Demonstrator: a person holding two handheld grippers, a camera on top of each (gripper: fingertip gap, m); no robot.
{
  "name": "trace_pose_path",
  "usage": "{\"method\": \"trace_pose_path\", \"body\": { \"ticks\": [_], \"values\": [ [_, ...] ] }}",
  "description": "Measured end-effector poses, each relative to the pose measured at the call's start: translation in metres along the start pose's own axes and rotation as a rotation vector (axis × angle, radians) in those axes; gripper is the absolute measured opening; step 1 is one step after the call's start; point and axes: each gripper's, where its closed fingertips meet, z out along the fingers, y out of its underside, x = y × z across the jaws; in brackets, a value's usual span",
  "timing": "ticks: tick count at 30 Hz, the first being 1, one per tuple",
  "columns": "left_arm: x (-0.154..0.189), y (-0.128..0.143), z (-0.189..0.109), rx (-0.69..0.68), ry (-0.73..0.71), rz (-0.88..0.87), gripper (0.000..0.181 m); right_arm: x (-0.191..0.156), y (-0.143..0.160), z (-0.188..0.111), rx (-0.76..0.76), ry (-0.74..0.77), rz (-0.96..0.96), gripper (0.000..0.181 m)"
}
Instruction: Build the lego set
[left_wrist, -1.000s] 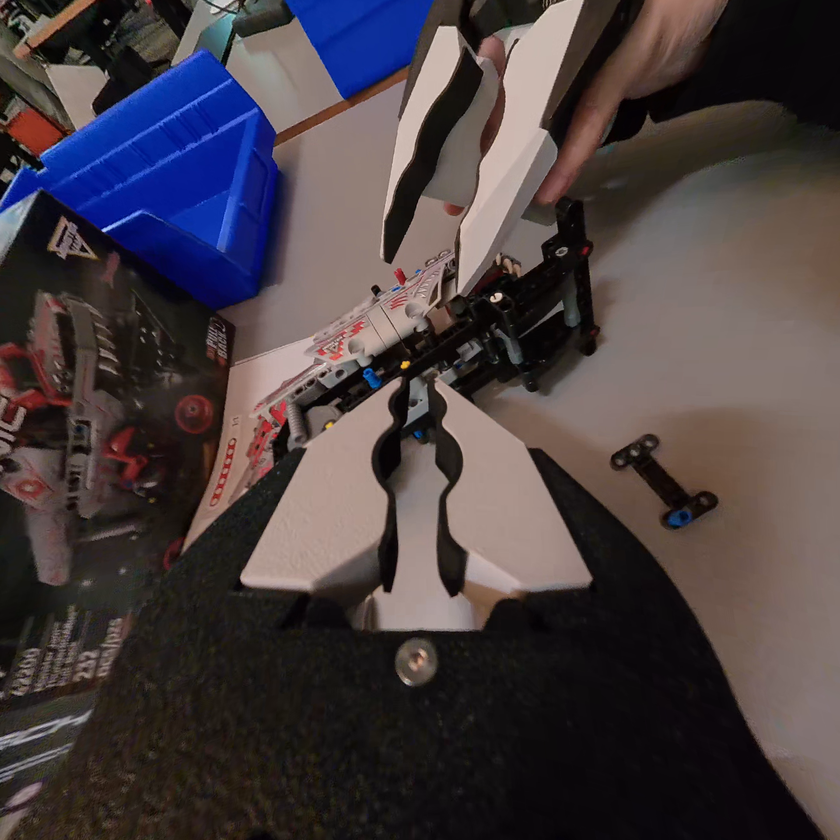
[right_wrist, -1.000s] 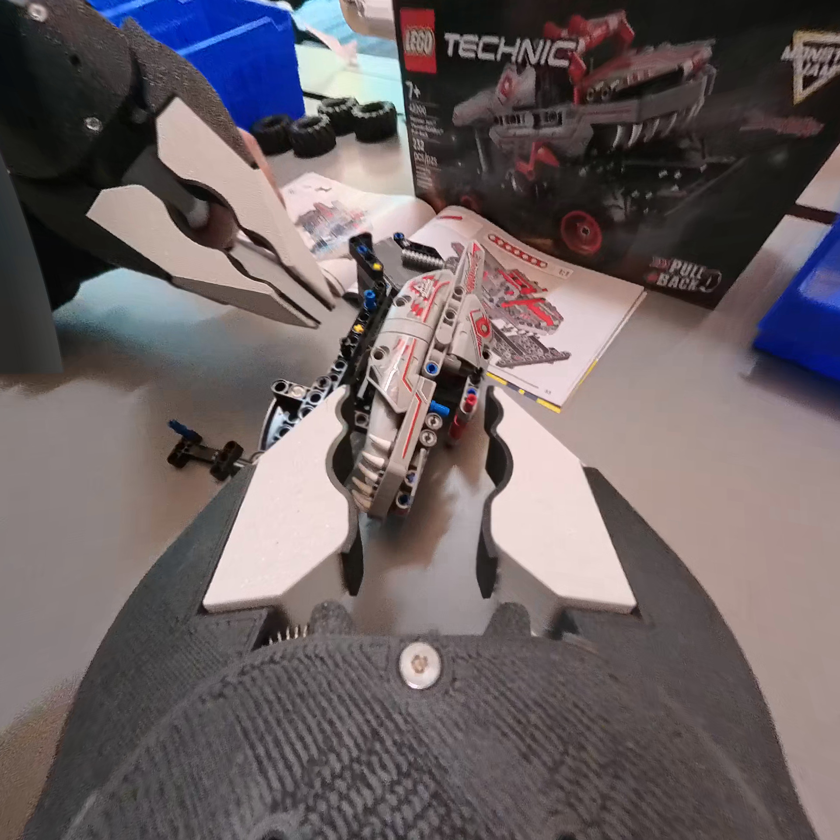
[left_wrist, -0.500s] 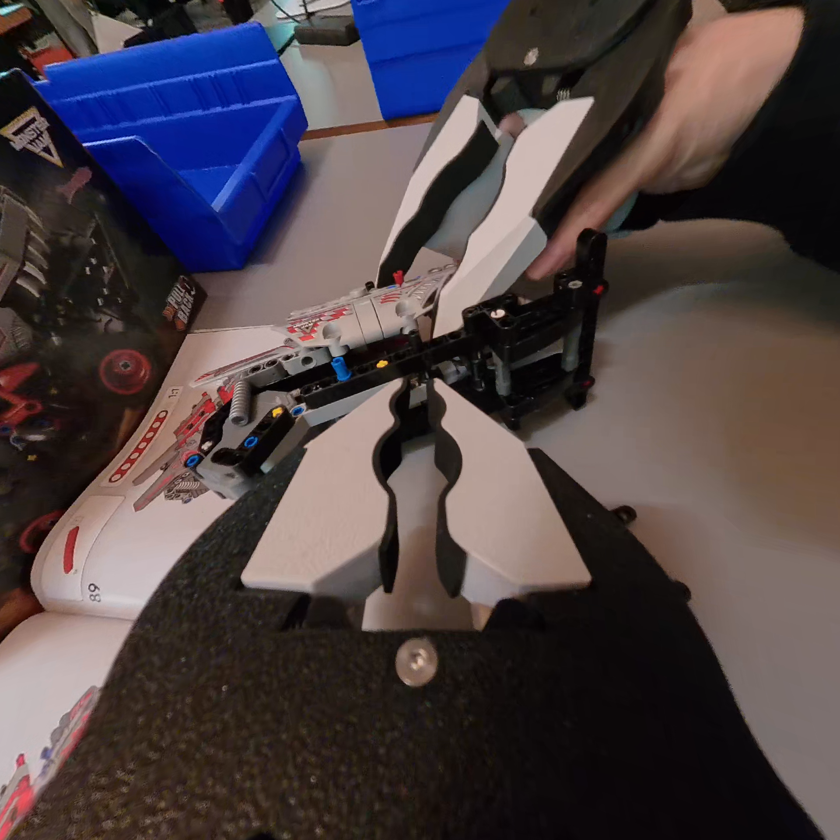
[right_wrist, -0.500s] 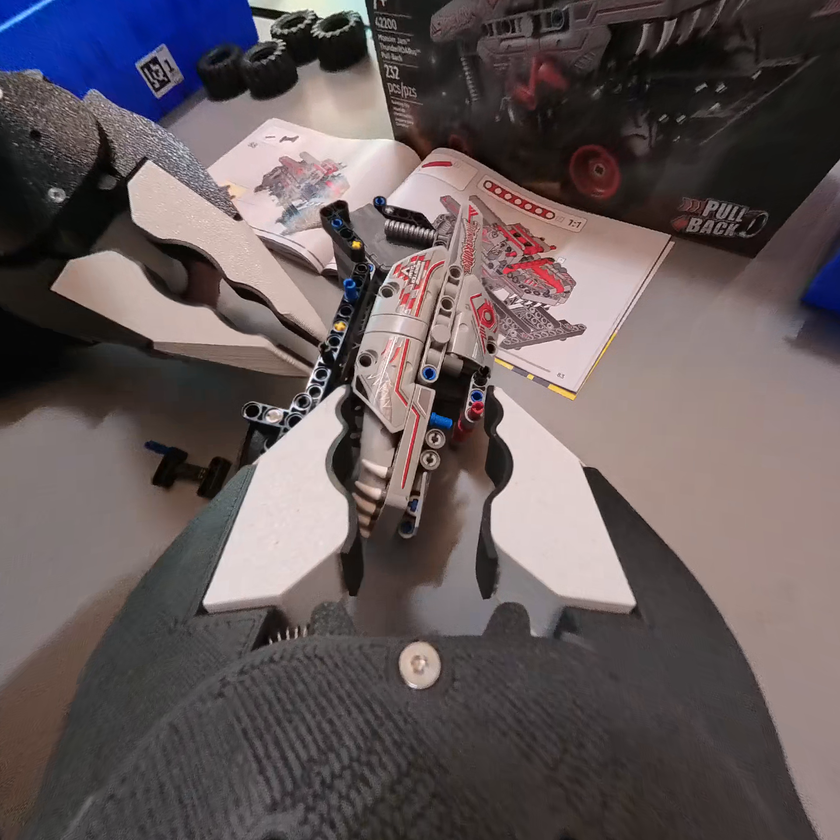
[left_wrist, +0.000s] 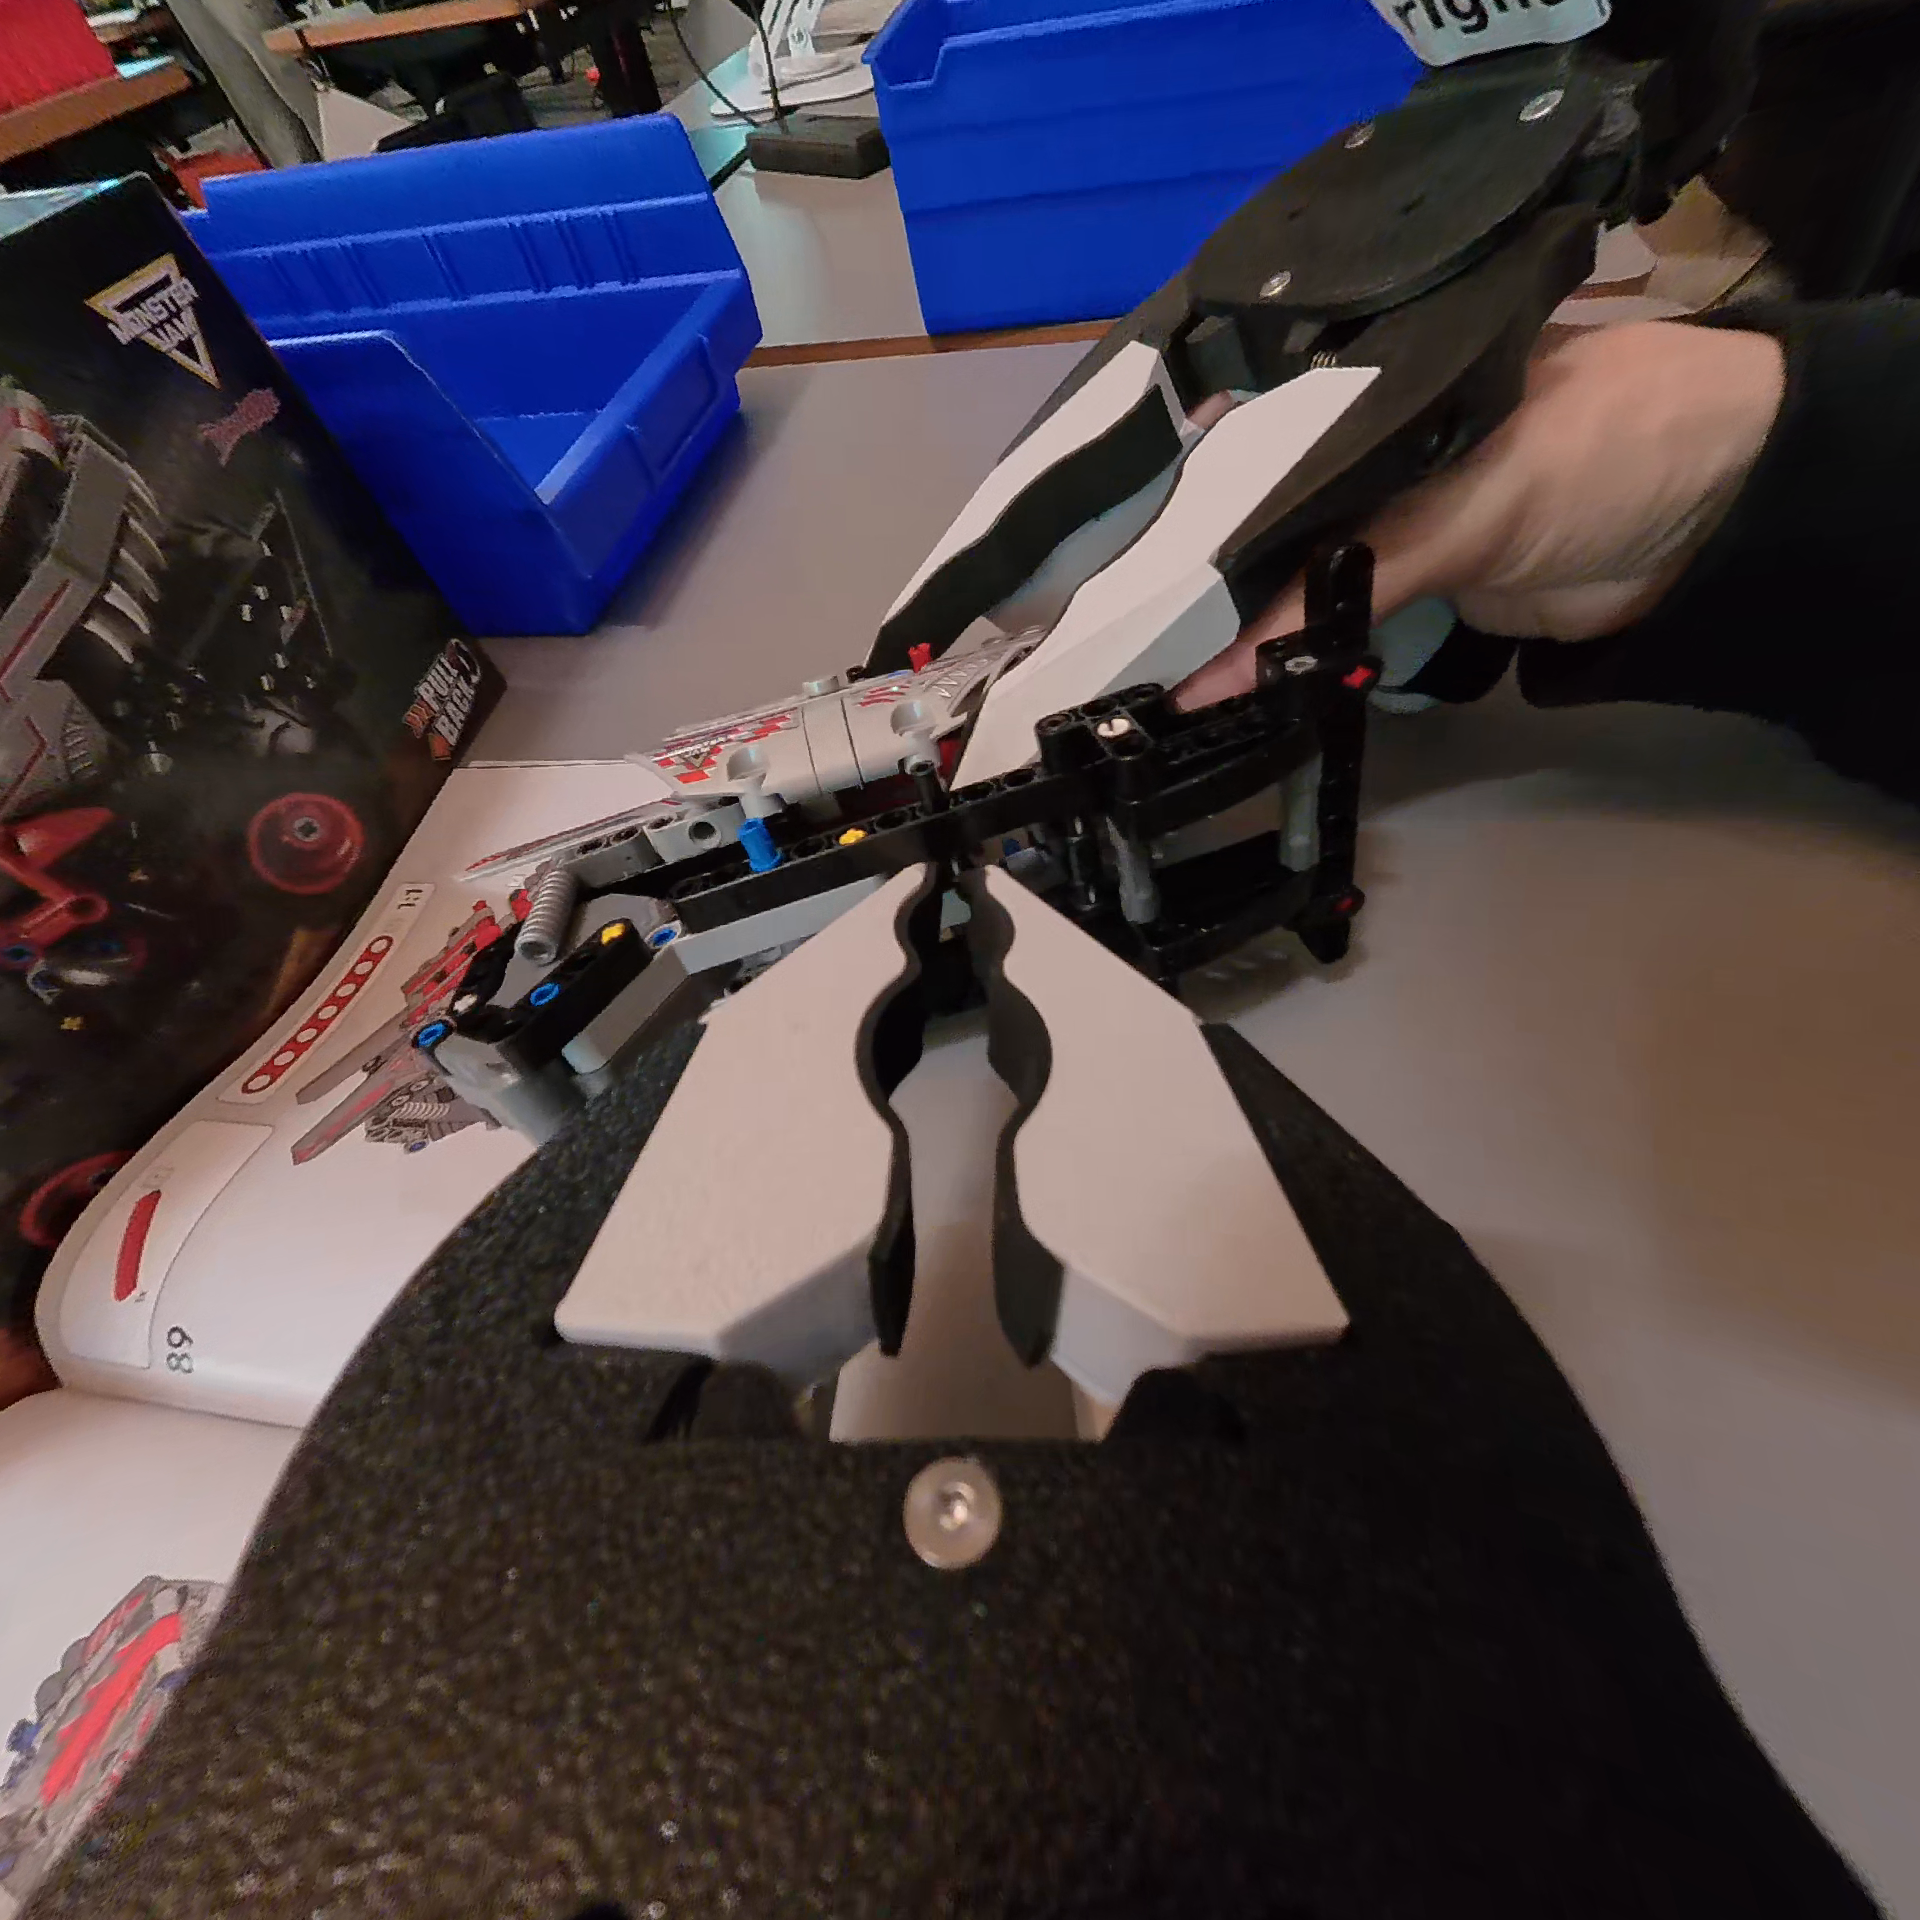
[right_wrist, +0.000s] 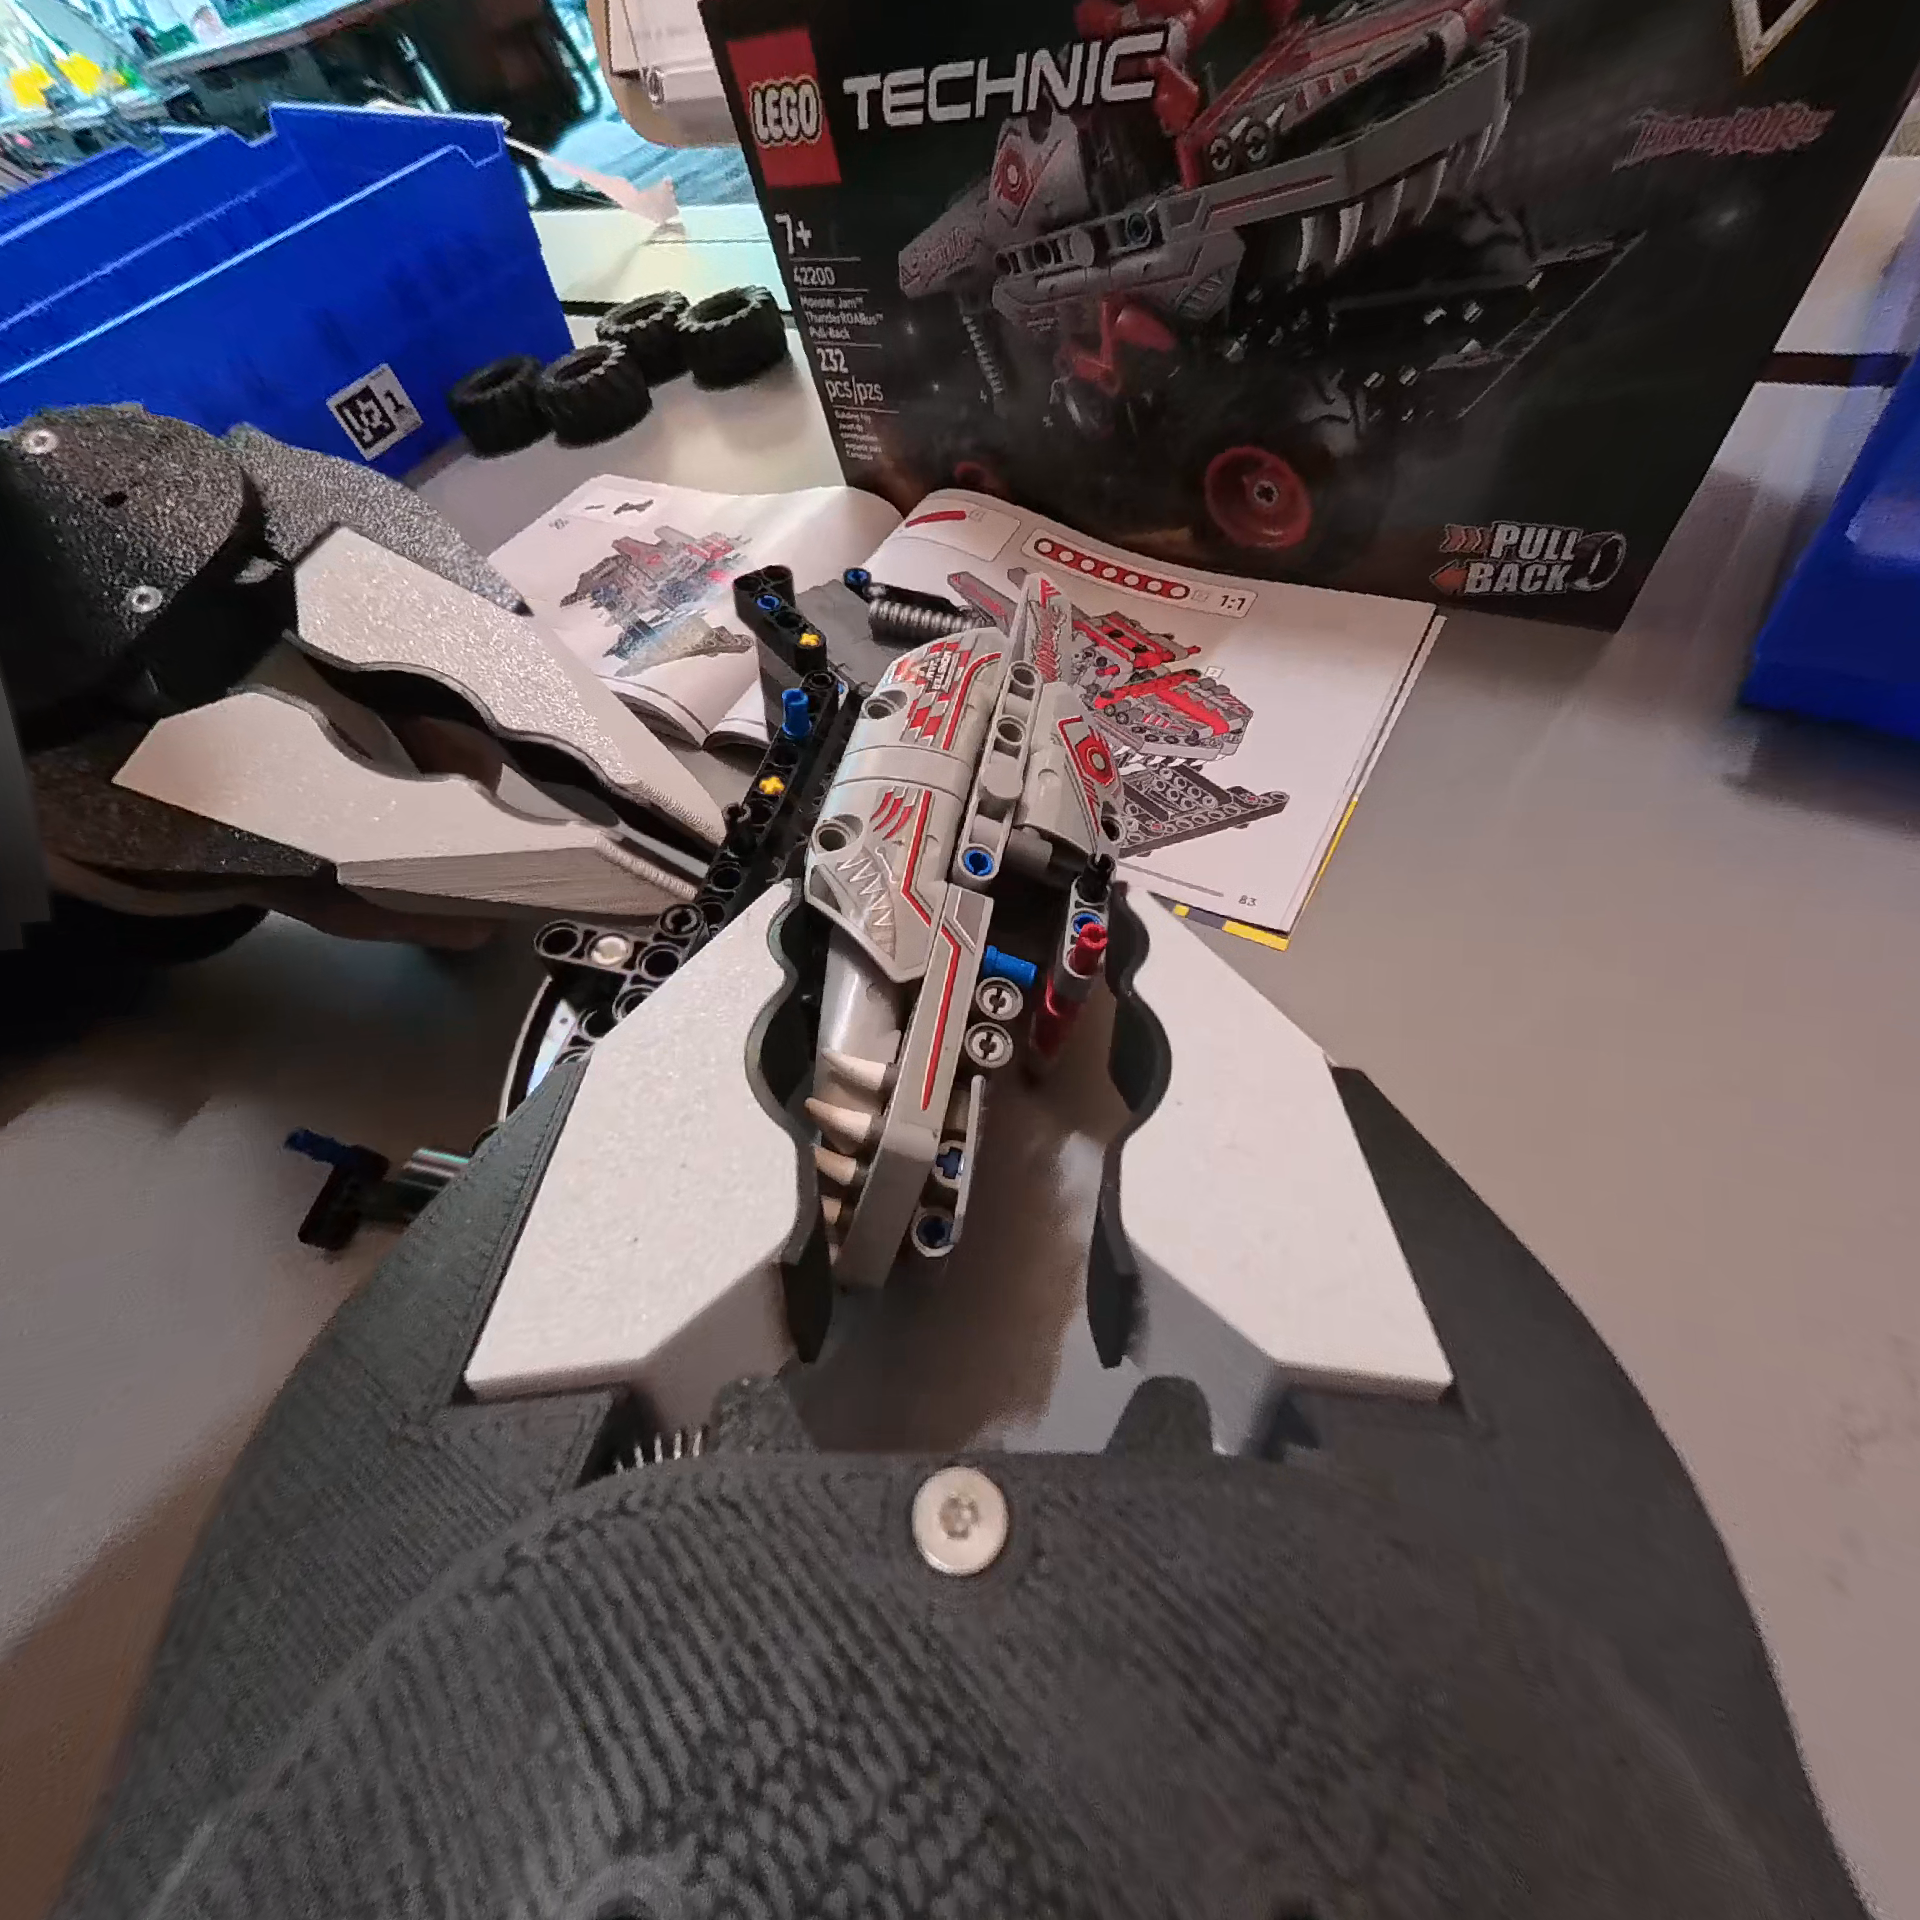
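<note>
Two grippers met mid-frame at the lego model (left_wrist: 935, 821): left gripper (left_wrist: 951, 904) pinched its stiff black beam, right gripper (right_wrist: 956, 997) straddled, perhaps gripped, its fragile-looking grey shell.

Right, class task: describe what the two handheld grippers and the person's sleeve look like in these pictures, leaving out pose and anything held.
Each gripper has a rough-textured black printed body with a silver screw near the front, and two light grey wedge-shaped fingers lined with wavy black pads. This goes for the left gripper and the right gripper. The right gripper carries a white label on top. The hand around it comes out of a dark sleeve.
</note>
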Motion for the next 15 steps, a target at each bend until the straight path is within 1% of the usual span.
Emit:
{"method": "trace_pose_path", "body": {
  "ticks": [5,7,12,15],
  "values": [
    [0.001,0.001,-0.001,-0.014,-0.016,0.039,0.005,0.000,0.000,0.000,-0.005,-0.008,-0.016,0.055],
    [0.001,0.002,-0.002,-0.030,-0.029,0.055,0.001,-0.001,0.001,0.000,-0.010,-0.014,-0.035,0.055],
    [0.010,-0.001,0.001,-0.010,0.004,0.046,0.000,-0.002,0.002,-0.001,-0.021,-0.037,-0.075,0.054],
    [0.019,0.004,0.005,-0.046,0.029,0.031,0.000,-0.007,0.004,0.000,-0.033,-0.065,-0.140,0.054]
  ]
}}
